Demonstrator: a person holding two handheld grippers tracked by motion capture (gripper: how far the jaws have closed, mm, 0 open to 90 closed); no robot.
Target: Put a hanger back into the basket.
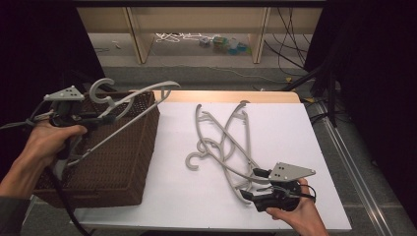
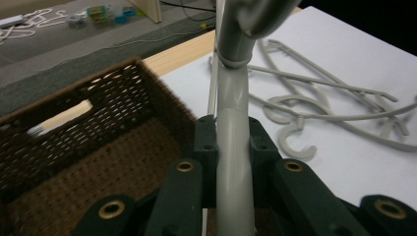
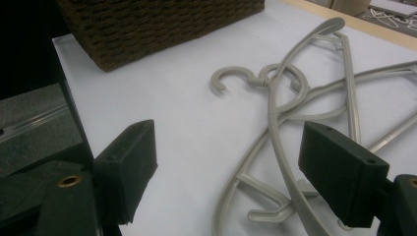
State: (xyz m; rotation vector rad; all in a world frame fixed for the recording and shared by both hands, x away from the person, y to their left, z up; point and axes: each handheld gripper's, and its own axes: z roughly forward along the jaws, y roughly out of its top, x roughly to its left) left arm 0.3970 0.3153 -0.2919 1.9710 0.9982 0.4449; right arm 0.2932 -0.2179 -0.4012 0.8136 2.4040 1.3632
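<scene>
Now left gripper (image 1: pixel 105 118) clamps hanger (image 1: pixel 133 101) over basket (image 1: pixel 118 162); right gripper (image 1: pixel 251 184) agape.

At left, a dark brown woven basket (image 1: pixel 118 157) sits on the white table (image 1: pixel 196 196). Pale grey hangers (image 1: pixel 231 142) lie at centre; black gripper jaws clamp another grey hanger (image 2: pixel 233 147).

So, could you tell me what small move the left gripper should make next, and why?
Probably lower the hanger into the basket and release. The left gripper is shut on its bar, holding it above the basket's open top, and more hangers wait on the white board.
</scene>
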